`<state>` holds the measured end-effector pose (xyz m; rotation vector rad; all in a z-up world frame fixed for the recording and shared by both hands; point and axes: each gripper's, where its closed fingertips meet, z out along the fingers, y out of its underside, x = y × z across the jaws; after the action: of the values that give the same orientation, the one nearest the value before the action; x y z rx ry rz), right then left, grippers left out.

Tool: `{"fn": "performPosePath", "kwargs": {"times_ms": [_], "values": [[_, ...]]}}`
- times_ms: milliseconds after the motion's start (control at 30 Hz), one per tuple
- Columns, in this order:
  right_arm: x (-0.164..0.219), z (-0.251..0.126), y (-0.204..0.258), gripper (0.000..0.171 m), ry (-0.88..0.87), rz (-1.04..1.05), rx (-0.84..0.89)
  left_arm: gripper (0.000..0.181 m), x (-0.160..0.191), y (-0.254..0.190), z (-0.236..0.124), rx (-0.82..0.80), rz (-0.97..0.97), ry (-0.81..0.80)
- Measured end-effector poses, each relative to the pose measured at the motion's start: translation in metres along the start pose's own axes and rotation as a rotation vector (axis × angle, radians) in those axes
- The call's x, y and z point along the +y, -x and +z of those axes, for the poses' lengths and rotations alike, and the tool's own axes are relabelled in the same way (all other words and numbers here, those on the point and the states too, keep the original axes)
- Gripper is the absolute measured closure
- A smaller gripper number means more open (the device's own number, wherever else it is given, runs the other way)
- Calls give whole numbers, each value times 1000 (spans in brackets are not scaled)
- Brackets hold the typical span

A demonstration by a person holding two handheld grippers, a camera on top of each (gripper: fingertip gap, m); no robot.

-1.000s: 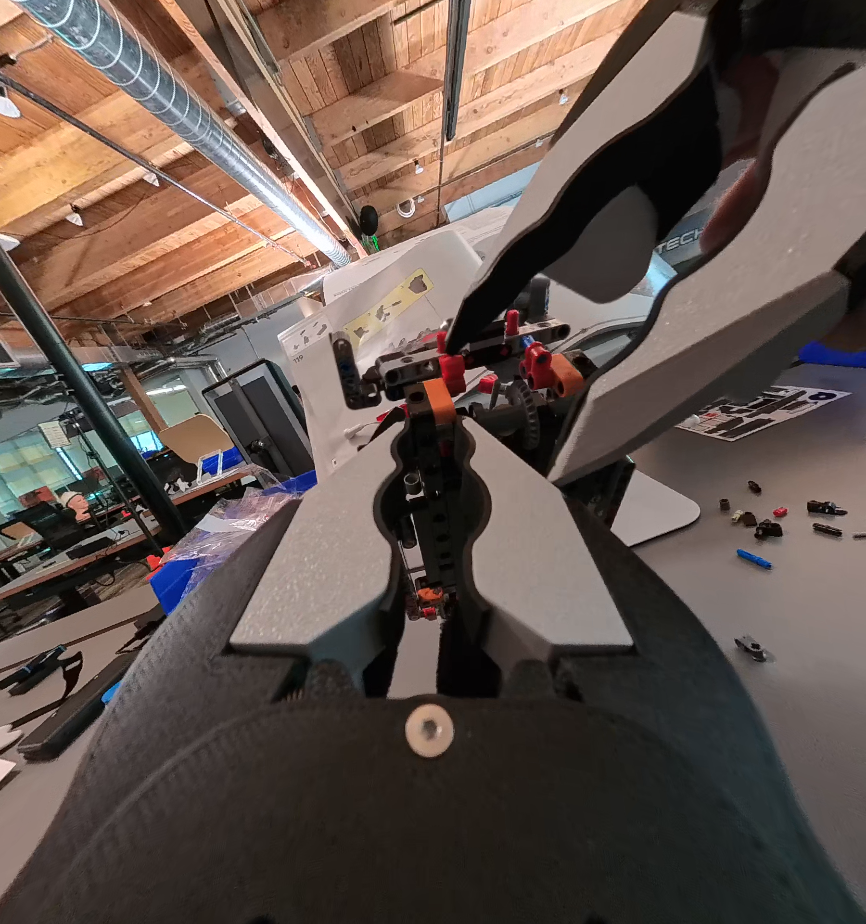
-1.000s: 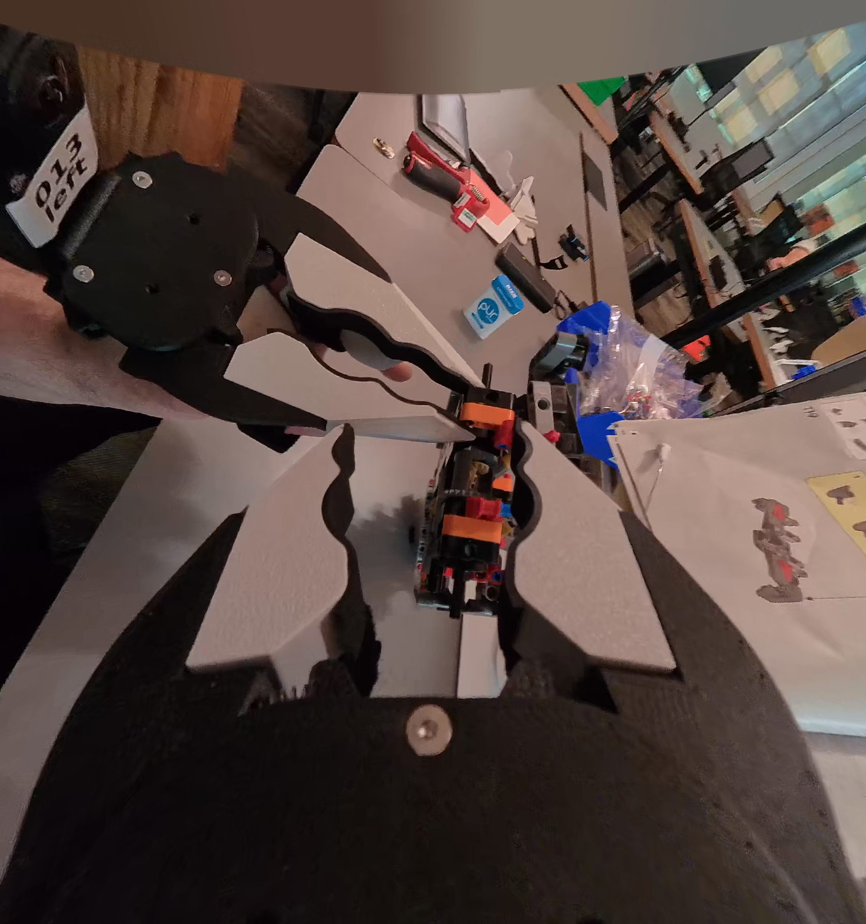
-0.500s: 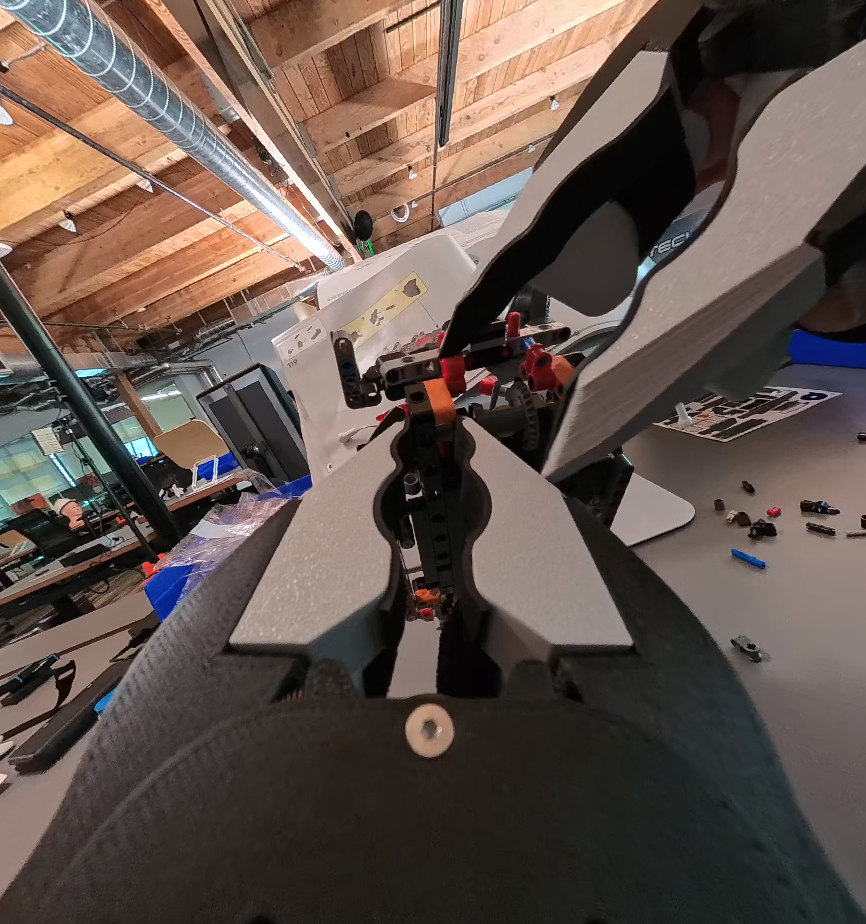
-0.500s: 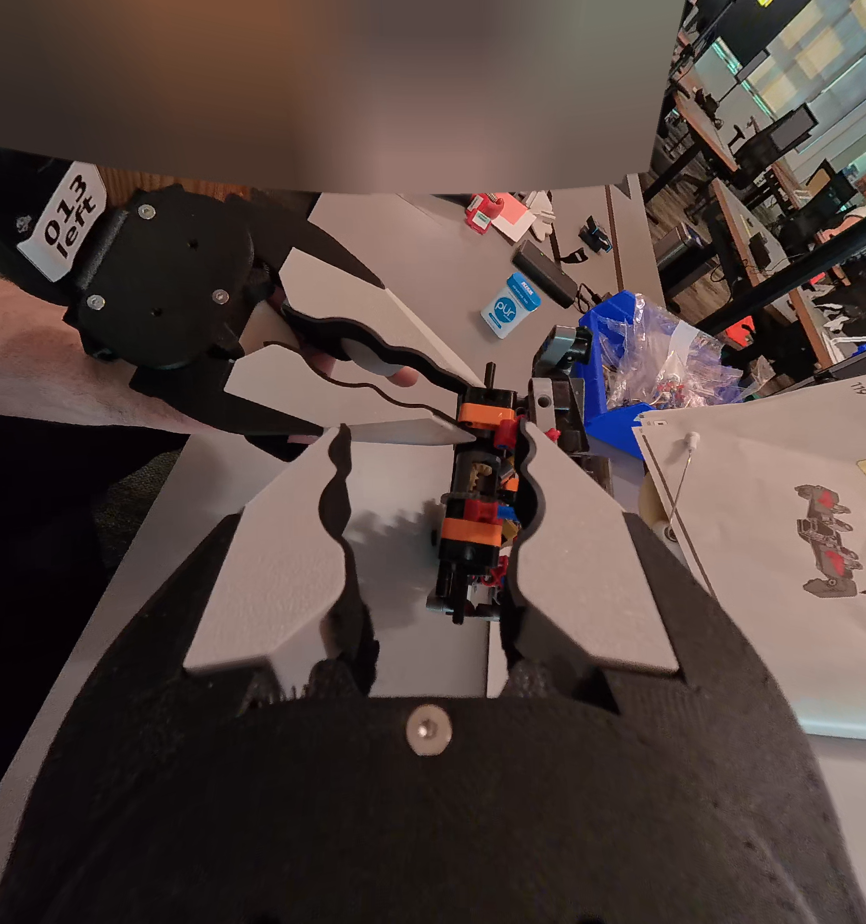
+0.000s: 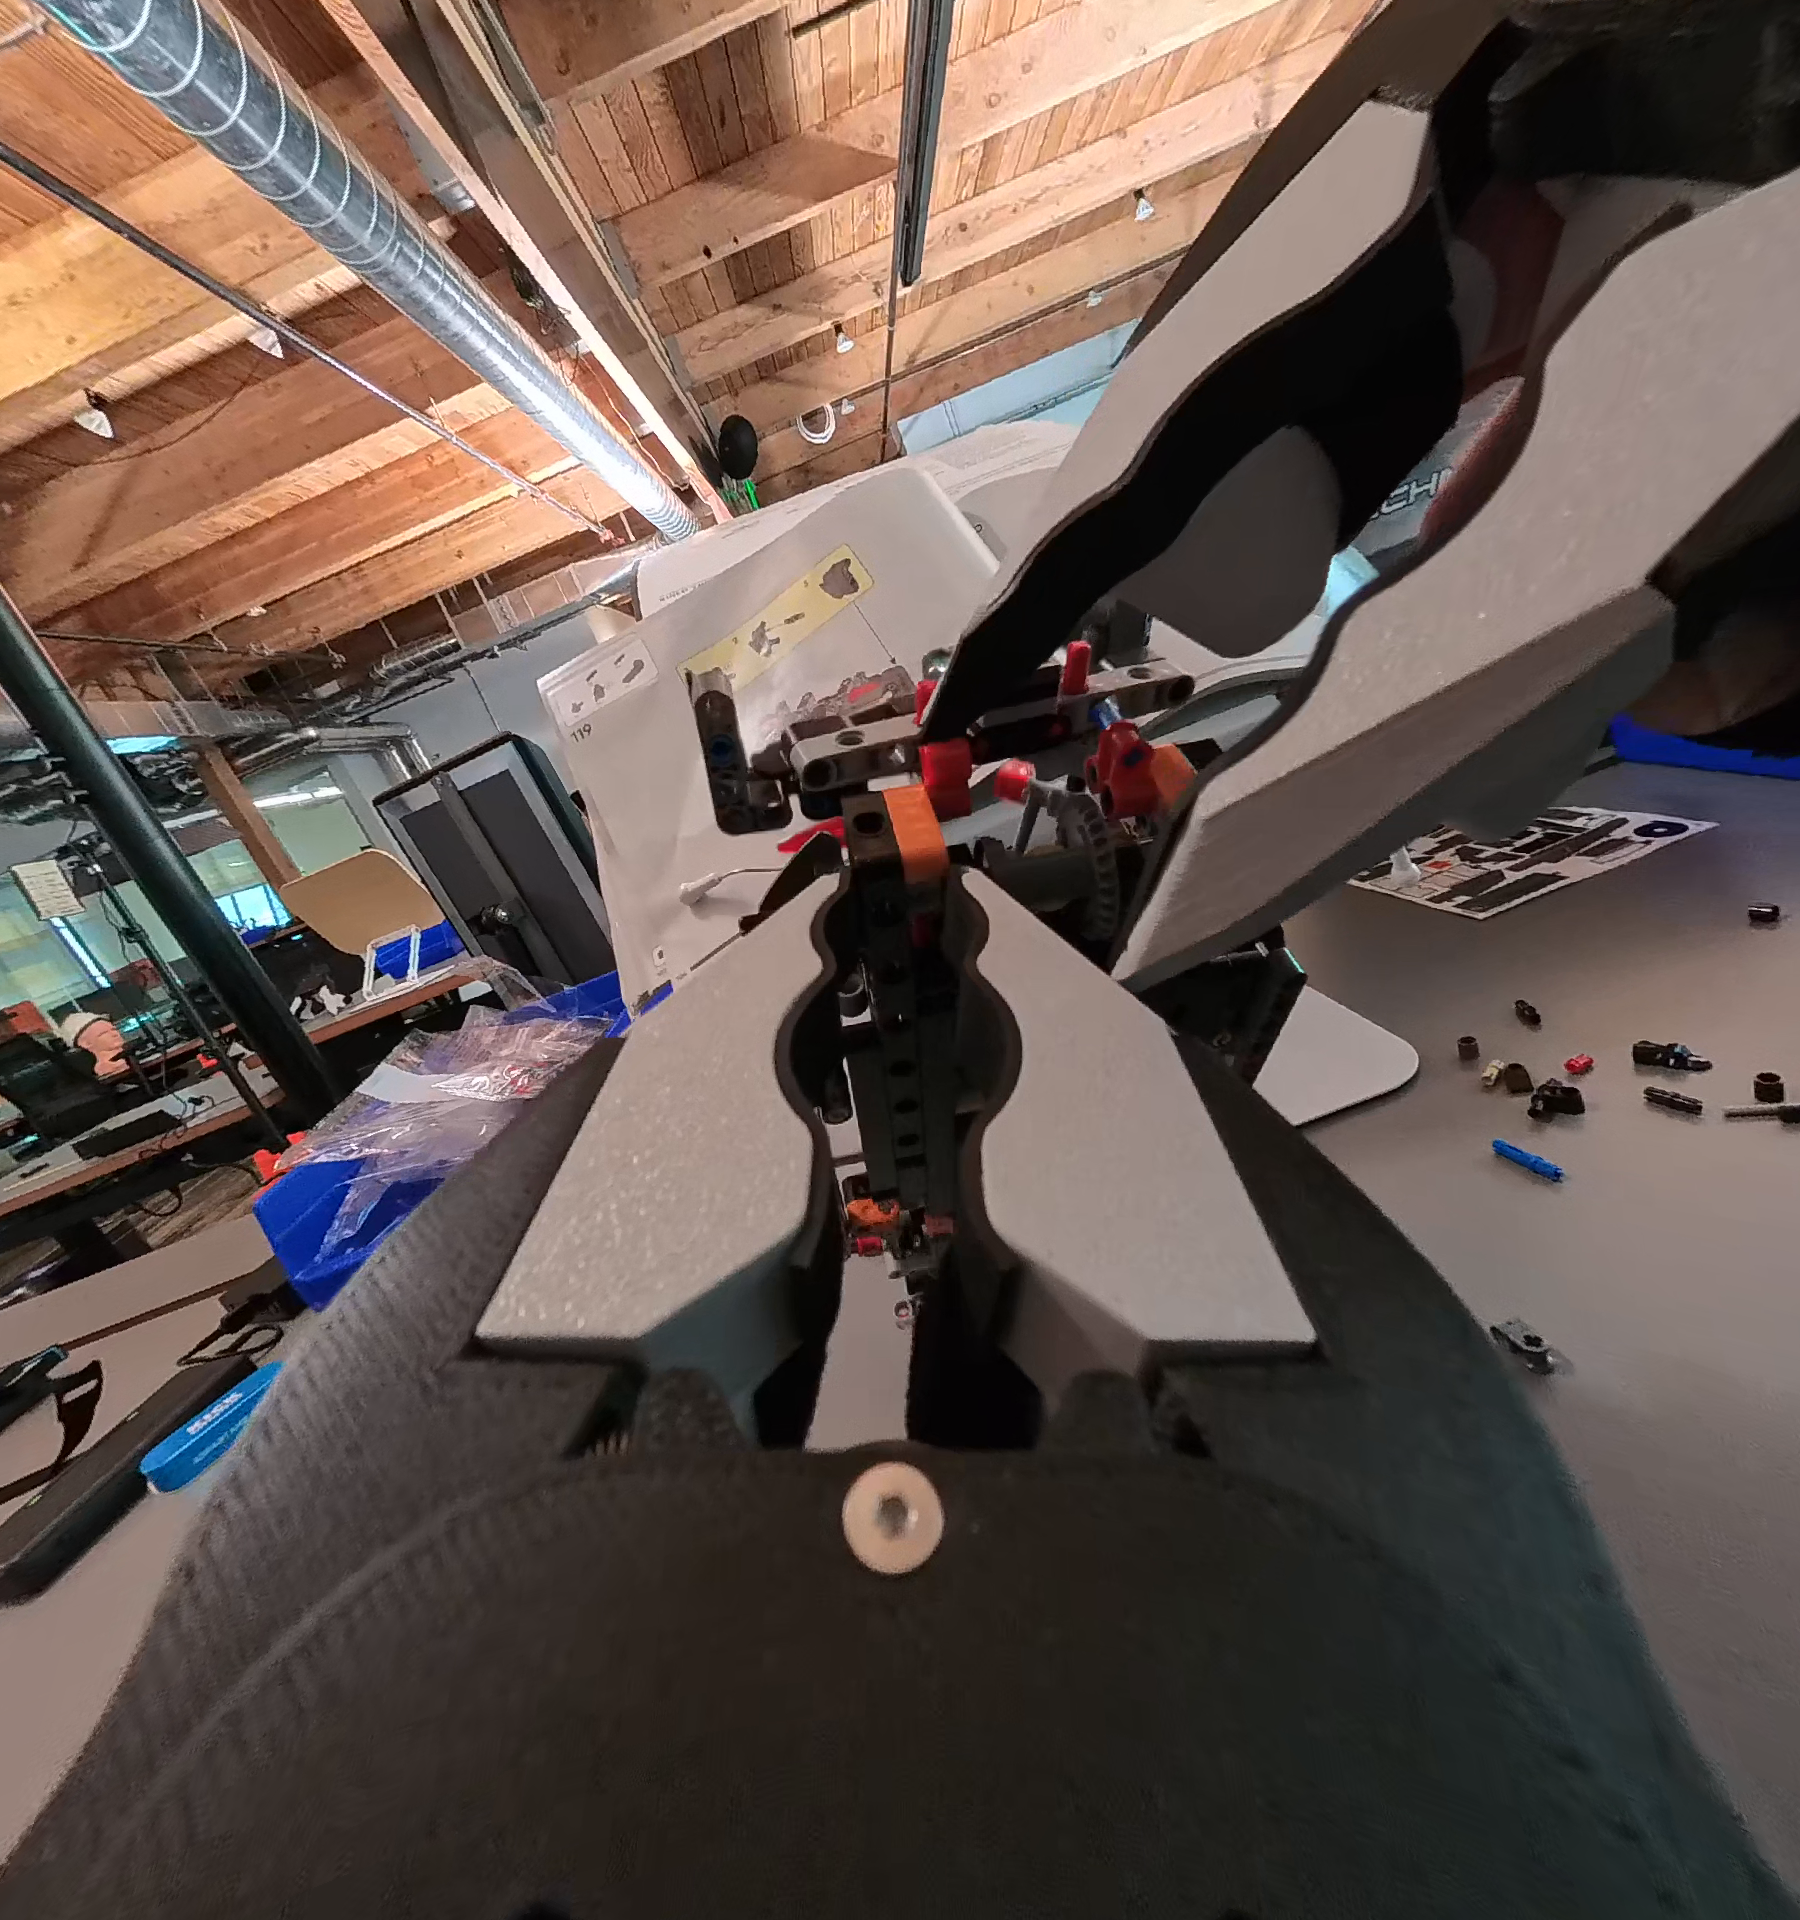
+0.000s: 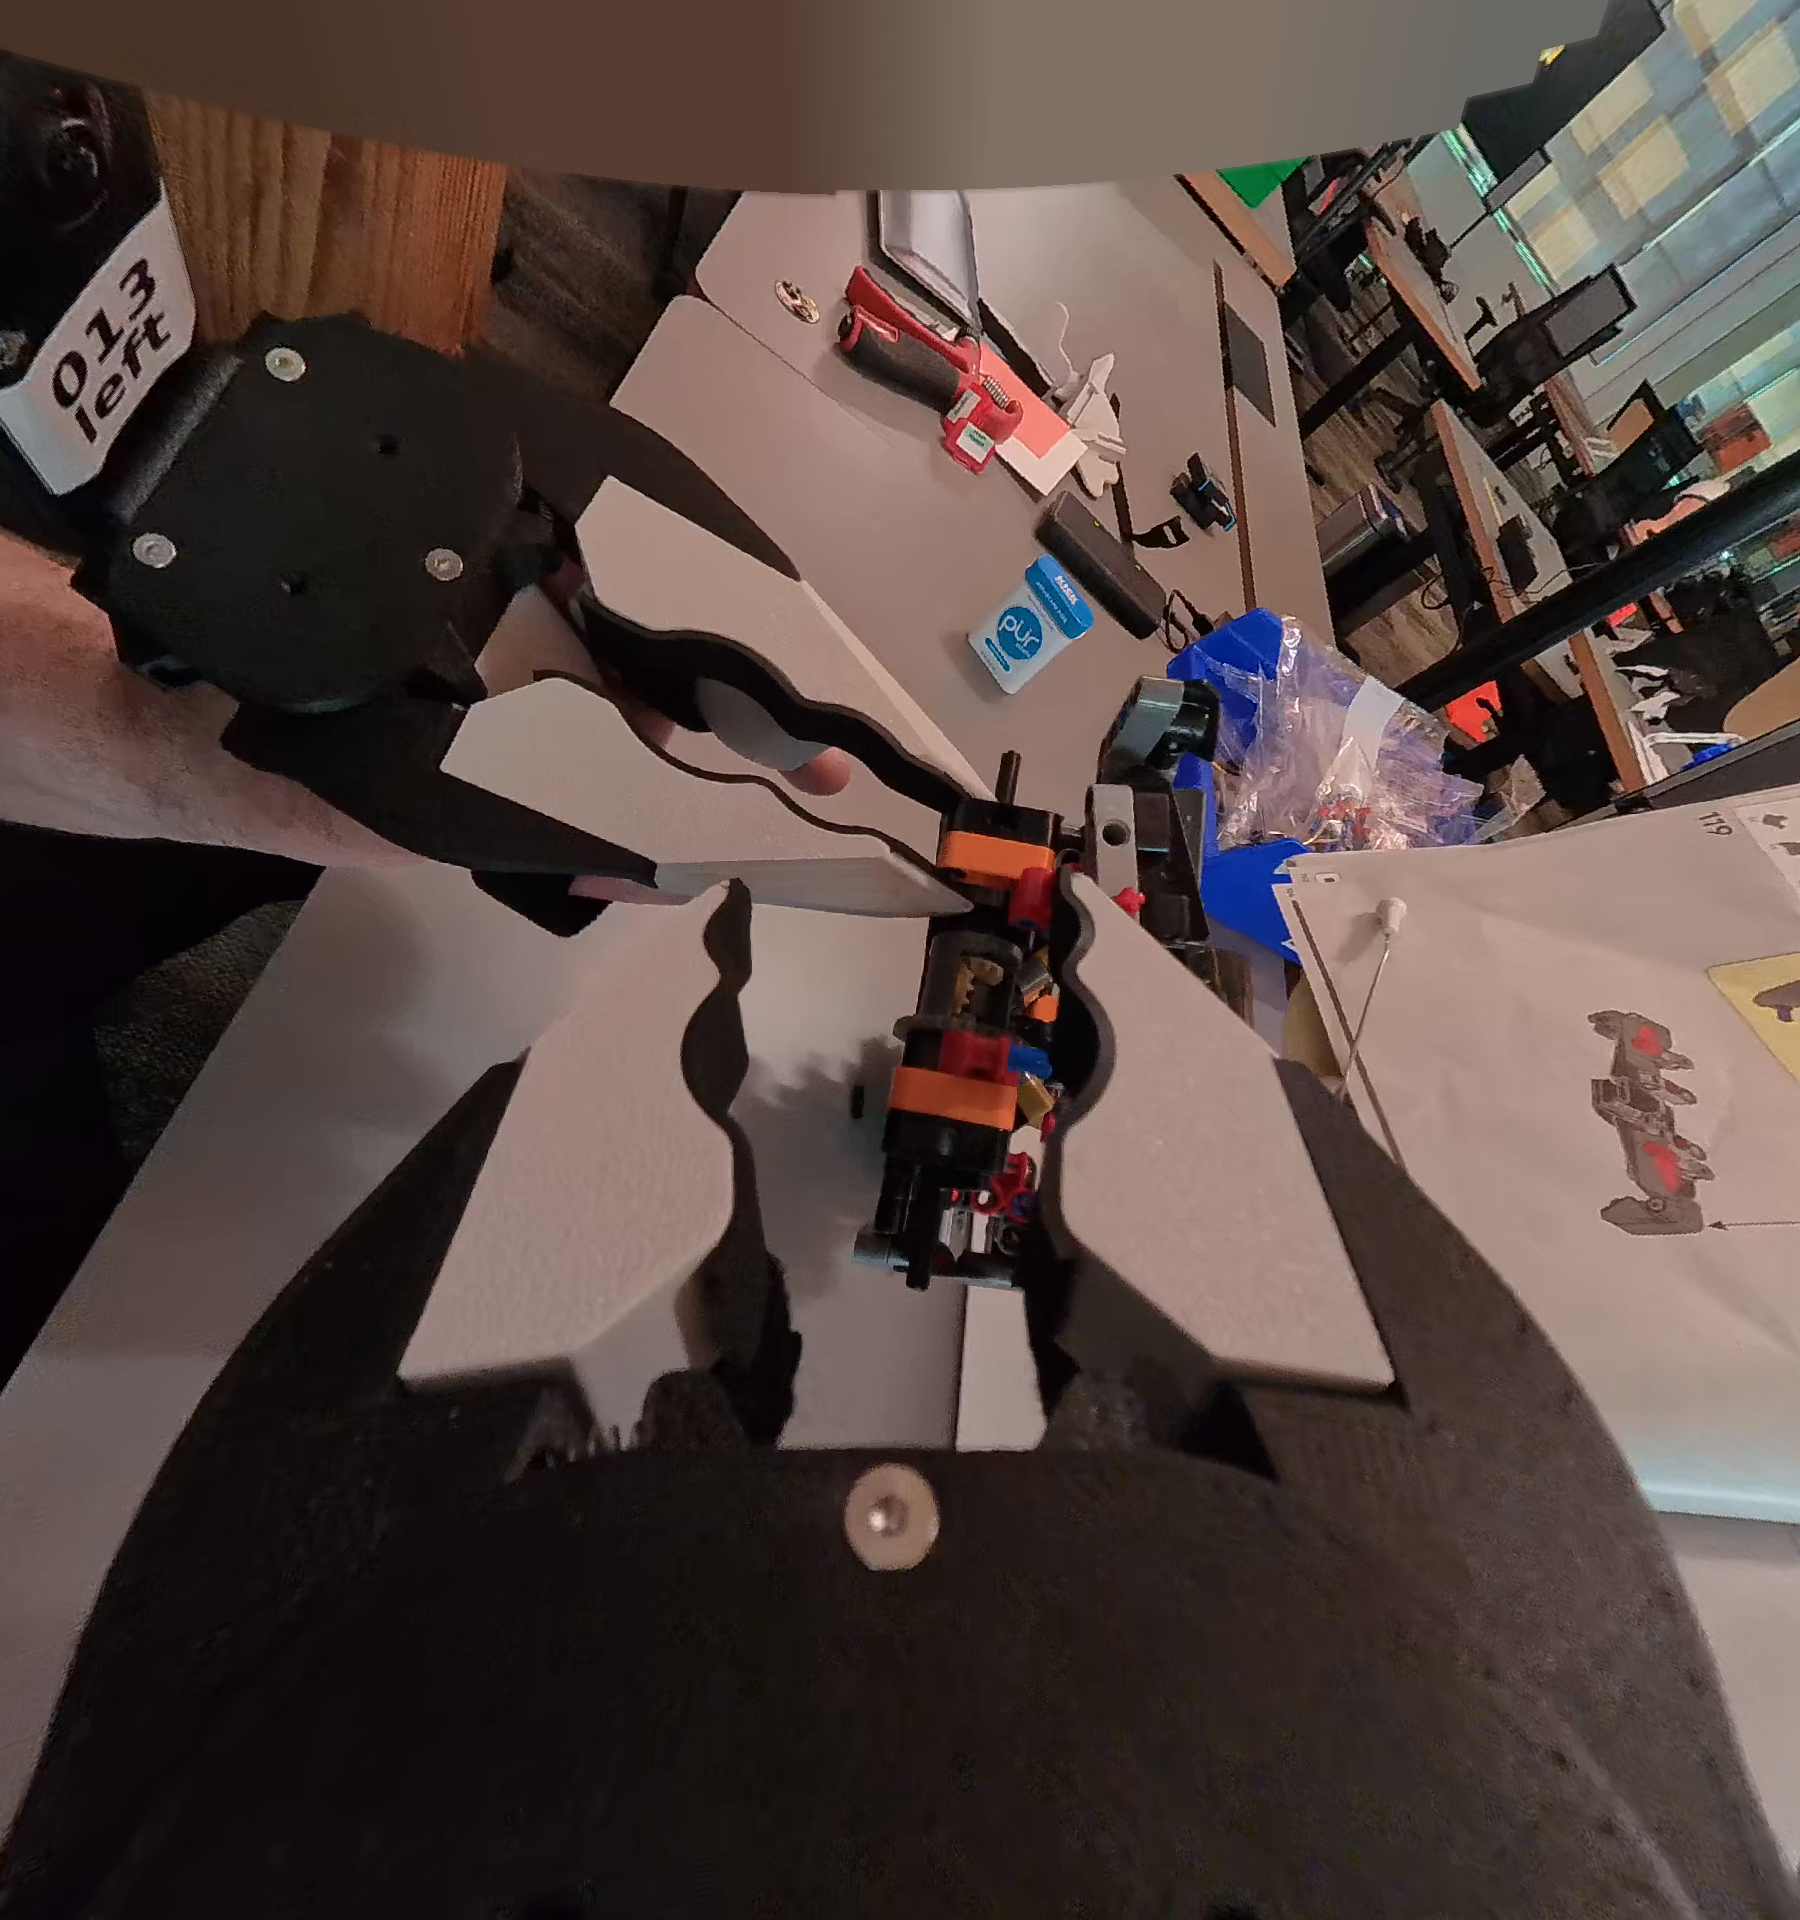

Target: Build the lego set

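Two grey fingers of the left gripper [image 5: 901,904] are pinching the dark beam of the lego model [image 5: 901,1029] in the left wrist view, holding it up above the grey table [image 5: 1602,1299]. Spread wide, the right gripper [image 5: 1062,821] is reaching down from the upper right, one fingertip touching the red pieces on the model's top. Loose lego pieces [image 5: 1602,1091] are lying scattered on the table to the right, and an instruction booklet [image 5: 730,727] is standing behind. In the right wrist view, the right gripper [image 6: 901,914] is gaping open with the lego model [image 6: 963,1070] lying against its right finger, while the left gripper [image 6: 953,862] is clamping the model's orange-capped far end. A blue bin [image 6: 1228,665] holding plastic bags is sitting beyond.
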<state>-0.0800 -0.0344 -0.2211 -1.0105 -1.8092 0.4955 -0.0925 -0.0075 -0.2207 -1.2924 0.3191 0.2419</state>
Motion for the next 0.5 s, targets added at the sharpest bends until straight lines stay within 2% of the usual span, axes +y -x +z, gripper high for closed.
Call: {"fn": "performPosePath", "kwargs": {"times_ms": [500], "values": [[6, 5, 2, 119, 65, -134, 69, 168, 5, 0, 1, 4, -14, 11]]}}
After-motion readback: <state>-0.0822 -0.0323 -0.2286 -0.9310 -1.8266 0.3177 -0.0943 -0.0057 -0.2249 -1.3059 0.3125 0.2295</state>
